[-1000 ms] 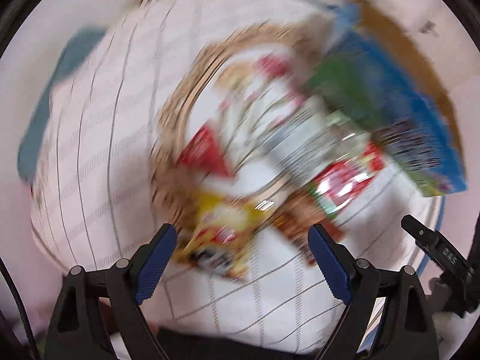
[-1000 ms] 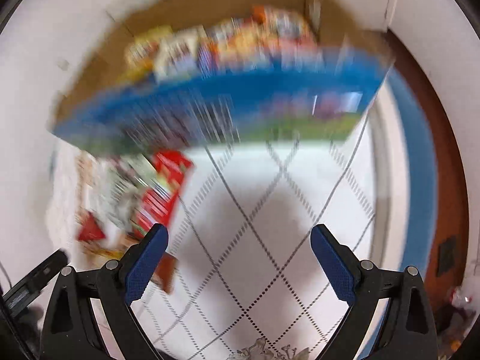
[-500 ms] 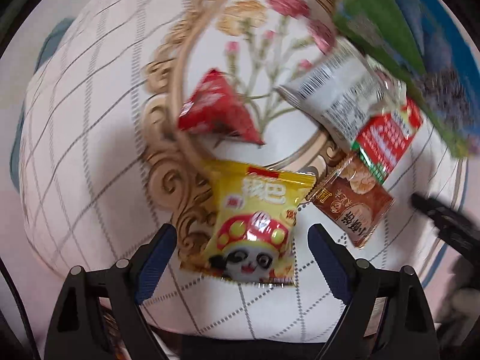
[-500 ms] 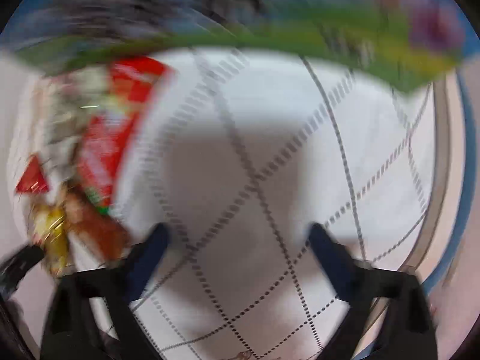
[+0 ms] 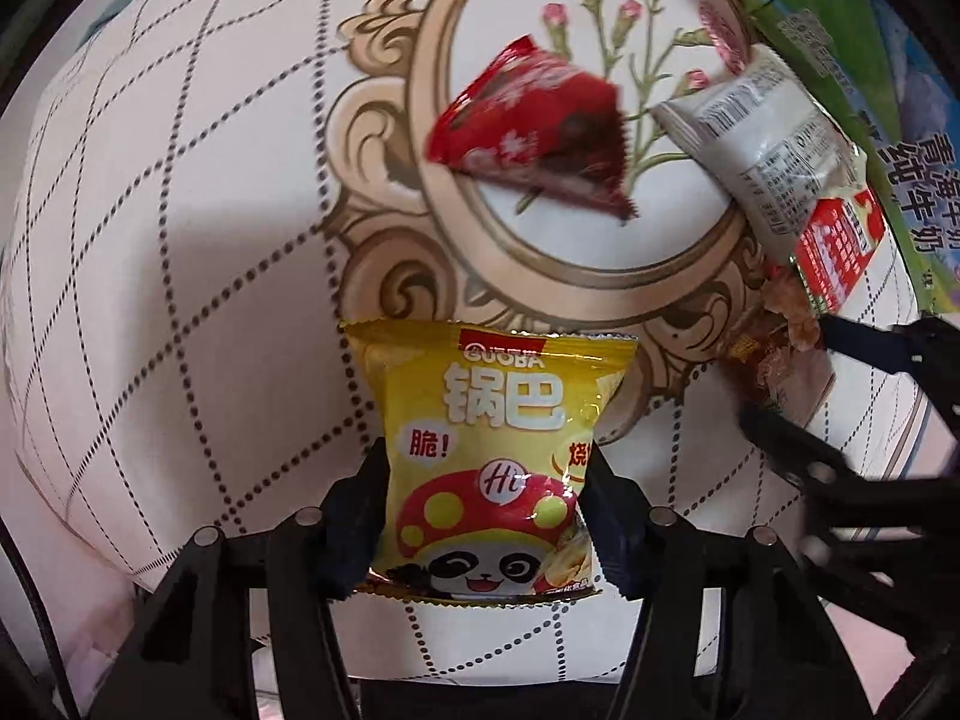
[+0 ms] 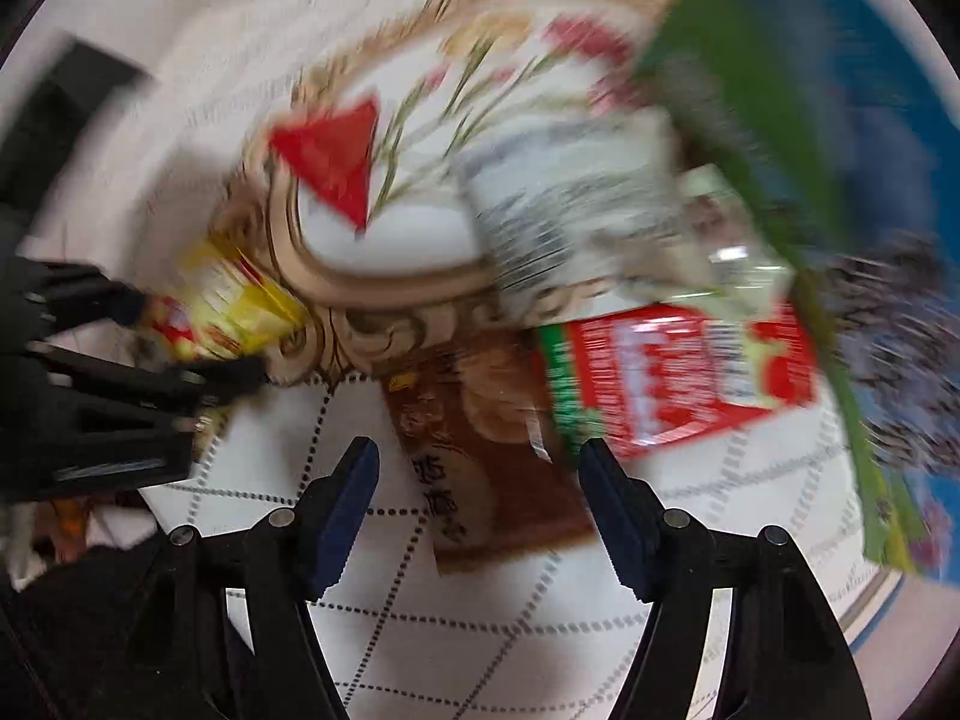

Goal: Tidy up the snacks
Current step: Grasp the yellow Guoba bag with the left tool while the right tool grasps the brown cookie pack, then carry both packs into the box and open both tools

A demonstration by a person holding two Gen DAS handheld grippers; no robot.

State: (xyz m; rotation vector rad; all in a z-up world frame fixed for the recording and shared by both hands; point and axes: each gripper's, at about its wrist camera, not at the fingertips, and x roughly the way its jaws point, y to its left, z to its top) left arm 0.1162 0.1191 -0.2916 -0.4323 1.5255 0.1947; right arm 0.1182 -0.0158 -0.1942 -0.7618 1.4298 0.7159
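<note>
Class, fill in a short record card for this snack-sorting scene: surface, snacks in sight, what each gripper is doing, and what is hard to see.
Surface: white tablecloth with dotted diamond lines and a flower print
Snacks: yellow packet, red triangular packet, white packet, red and white packet, brown packet
Nearby: blue and green carton at the edge
Left gripper: jaws closing, yellow packet between them, pads at its sides
Right gripper: over the brown packet, pads apart from it
Hard to see: right wrist view is blurred
</note>
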